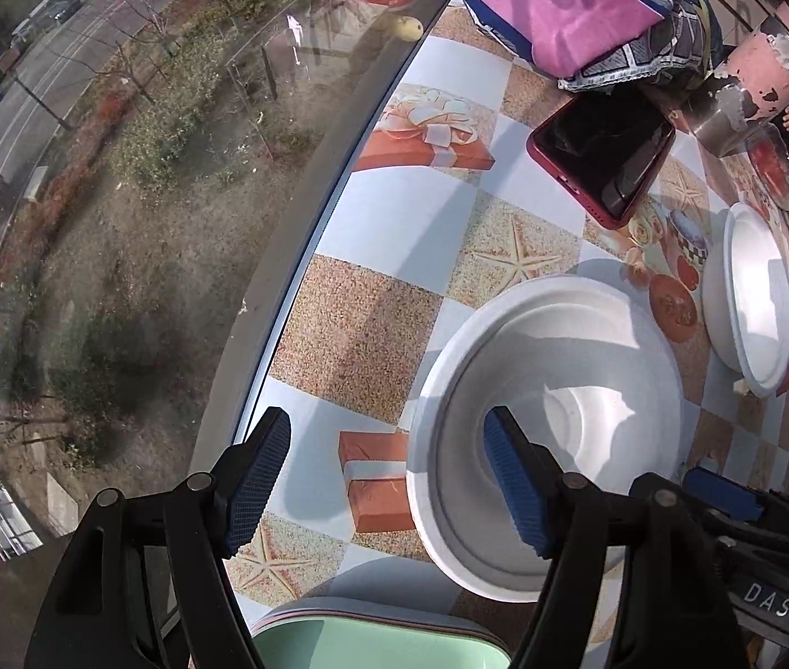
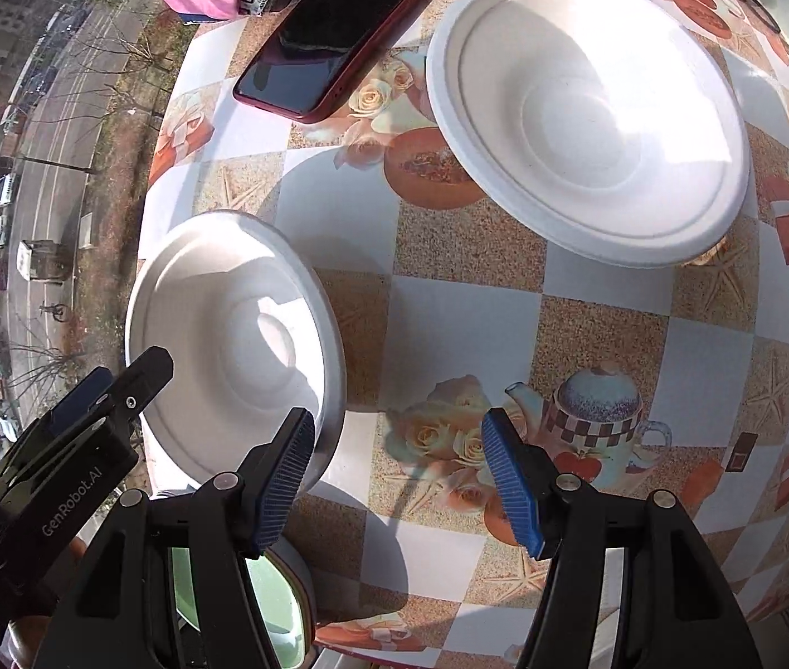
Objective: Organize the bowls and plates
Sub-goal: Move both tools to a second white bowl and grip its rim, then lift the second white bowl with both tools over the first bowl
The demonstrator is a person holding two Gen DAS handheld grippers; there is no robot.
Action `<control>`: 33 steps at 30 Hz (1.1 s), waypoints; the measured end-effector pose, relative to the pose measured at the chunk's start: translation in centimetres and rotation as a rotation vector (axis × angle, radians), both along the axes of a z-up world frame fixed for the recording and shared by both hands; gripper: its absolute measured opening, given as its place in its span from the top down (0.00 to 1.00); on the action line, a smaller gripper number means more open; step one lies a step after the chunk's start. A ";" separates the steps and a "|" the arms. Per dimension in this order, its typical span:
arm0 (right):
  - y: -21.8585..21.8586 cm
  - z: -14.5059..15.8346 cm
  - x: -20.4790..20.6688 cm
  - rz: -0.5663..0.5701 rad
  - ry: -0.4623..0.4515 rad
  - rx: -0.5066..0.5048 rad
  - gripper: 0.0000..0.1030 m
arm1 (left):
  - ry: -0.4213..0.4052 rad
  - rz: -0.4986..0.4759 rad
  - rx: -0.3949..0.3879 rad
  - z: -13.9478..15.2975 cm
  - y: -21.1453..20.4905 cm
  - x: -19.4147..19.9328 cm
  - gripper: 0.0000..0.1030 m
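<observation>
A white disposable bowl (image 1: 550,435) sits near the window-side edge of a table (image 1: 394,206) covered in a checkered oilcloth printed with gift boxes, starfish and teapots. A second white bowl (image 2: 589,117) of the same moulded kind stands apart from it across a few squares of the cloth, farther from the glass.

The left gripper (image 1: 389,482) hangs above the near bowl's rim with its jaws spread: one blue-padded finger hovers over the bowl's hollow, the other over the bare cloth outside, neither pad pressing the rim. The right gripper (image 2: 400,479) is likewise spread and holds nothing, poised over the rose-and-teapot print between the two bowls.

A red-cased phone (image 1: 600,156) lies screen-up just behind the bowls, with a folded pink and grey cloth (image 1: 573,5) beyond it. A pale green container (image 1: 372,641) shows at the table's near edge, below the grippers. Past the glass lie a street and parked cars far below.

The likeliest trouble is with the grasp: these light bowls could skid or tip toward the table edge if a pad lands on the sloping wall instead of straddling the rim. A hard squeeze might buckle the thin rim. A wide sweep while carrying one bowl to the other could nudge the phone.
</observation>
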State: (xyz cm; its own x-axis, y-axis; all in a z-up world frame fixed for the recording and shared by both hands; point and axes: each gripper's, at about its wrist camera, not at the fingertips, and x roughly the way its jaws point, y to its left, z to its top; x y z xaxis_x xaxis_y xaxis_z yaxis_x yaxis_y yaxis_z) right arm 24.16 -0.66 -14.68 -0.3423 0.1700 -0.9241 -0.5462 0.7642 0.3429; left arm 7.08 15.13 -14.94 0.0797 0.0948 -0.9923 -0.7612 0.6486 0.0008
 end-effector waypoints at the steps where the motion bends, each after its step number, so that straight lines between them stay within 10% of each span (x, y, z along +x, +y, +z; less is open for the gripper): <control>1: 0.2 -0.3 -0.1 0.006 0.000 0.000 0.38 | 0.008 -0.002 0.002 -0.3 0.0 0.1 0.27; 8: 2.0 -1.4 -0.8 0.042 0.009 0.018 0.38 | 0.039 0.006 -0.014 -1.4 0.3 -0.1 0.32; 11: 2.7 -1.8 -1.4 0.052 0.025 0.014 0.44 | 0.028 0.004 -0.024 -1.6 0.3 -0.1 0.46; 14: 2.9 -2.5 -1.7 0.045 0.068 0.012 0.69 | -0.016 -0.032 -0.062 -1.2 -0.4 0.0 0.74; 17: 2.9 -2.6 -2.1 0.058 0.086 0.023 0.84 | -0.002 -0.043 -0.069 -1.1 -1.1 0.1 0.75; 33: -9.0 -3.7 -2.4 0.042 0.115 -0.111 0.81 | 0.064 -0.271 -0.126 -0.3 -14.0 0.7 0.75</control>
